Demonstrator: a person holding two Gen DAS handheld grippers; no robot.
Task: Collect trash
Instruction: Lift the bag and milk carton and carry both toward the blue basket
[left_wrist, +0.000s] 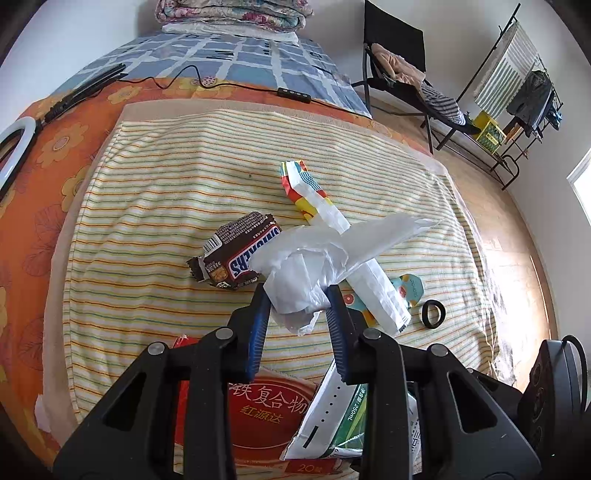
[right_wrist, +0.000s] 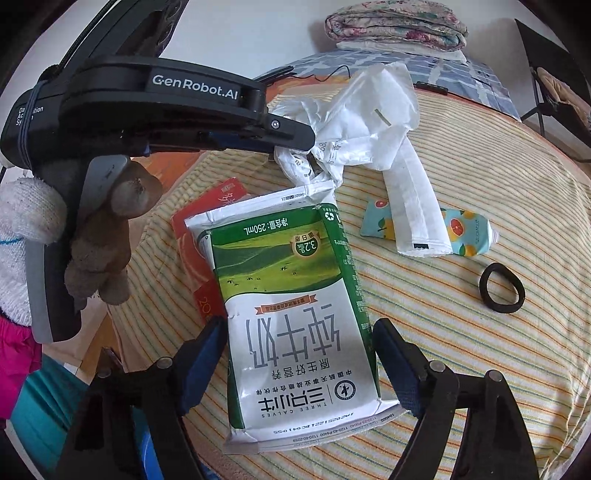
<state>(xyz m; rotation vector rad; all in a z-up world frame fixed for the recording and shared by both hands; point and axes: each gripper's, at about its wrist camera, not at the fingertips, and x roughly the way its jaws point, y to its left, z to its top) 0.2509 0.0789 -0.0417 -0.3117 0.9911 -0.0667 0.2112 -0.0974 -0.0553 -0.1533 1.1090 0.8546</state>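
Note:
My left gripper (left_wrist: 299, 299) is shut on a crumpled white plastic bag (left_wrist: 314, 266), held above the striped towel (left_wrist: 155, 206); it also shows in the right wrist view (right_wrist: 295, 144) with the bag (right_wrist: 354, 122). My right gripper (right_wrist: 299, 336) stands open around a green and white milk carton (right_wrist: 291, 317), its fingers (right_wrist: 207, 350) apart from the carton's sides. The carton also shows in the left wrist view (left_wrist: 332, 417). A Snickers wrapper (left_wrist: 236, 258), a long colourful paper wrapper (left_wrist: 332, 229) and a fruit-print tube (right_wrist: 461, 232) lie on the towel.
A red box (left_wrist: 258, 410) lies under the carton at the towel's near edge. A black hair tie (right_wrist: 502, 288) lies right of the tube. A black cable (left_wrist: 221, 85) and ring light (left_wrist: 14, 147) lie on the bed behind. A chair (left_wrist: 399, 74) and drying rack (left_wrist: 517, 96) stand at right.

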